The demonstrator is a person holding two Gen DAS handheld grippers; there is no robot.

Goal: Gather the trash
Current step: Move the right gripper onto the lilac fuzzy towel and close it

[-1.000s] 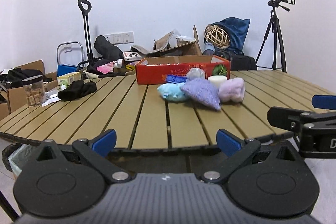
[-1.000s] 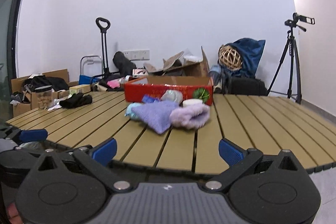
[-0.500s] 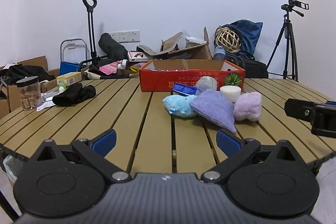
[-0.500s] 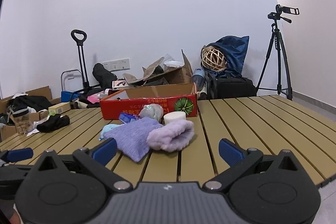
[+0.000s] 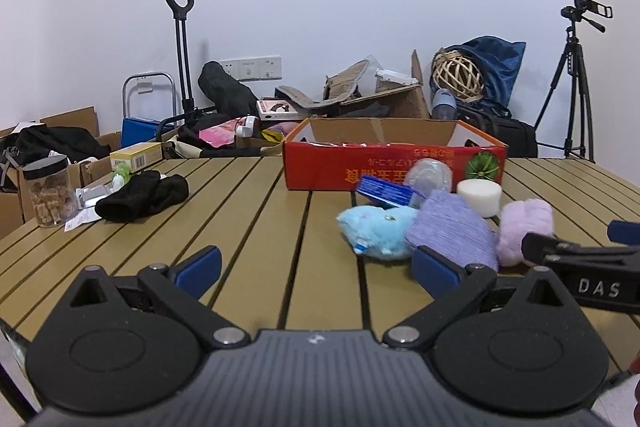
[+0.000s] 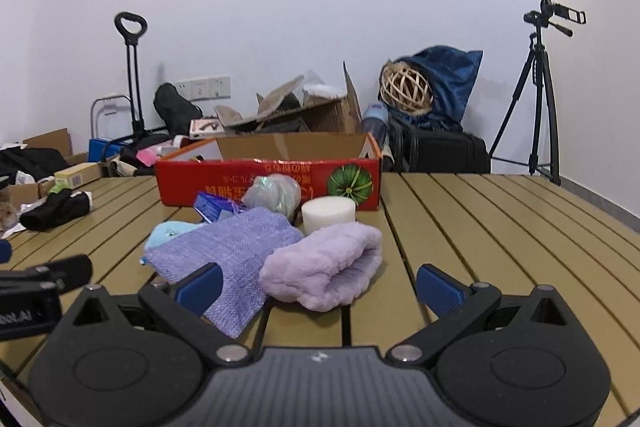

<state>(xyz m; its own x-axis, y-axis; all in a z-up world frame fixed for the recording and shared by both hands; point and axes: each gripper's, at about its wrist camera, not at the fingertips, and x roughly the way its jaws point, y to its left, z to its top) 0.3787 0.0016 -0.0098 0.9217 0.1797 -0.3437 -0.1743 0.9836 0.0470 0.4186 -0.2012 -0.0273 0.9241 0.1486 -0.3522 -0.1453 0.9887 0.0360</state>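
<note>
Trash lies in a small heap on the slatted bench, just in front of the red cardboard box: a fluffy lilac cloth, a knitted purple cloth, a light blue soft piece, a blue wrapper, a crumpled plastic ball and a white foam disc. The right gripper is wide open with nothing between its fingers, and it points at the lilac cloth just ahead. The left gripper is also wide open and empty, near the blue piece.

I judge that the main risk is to pinch two cloths together, because the lilac one seems to rest on the edge of the purple one; from this low angle I cannot be sure. A soft cloth may also slip out if only its fluff is caught. The two grippers are close side by side and could collide. A black cloth and a jar lie well apart on the left side, not in the way.
</note>
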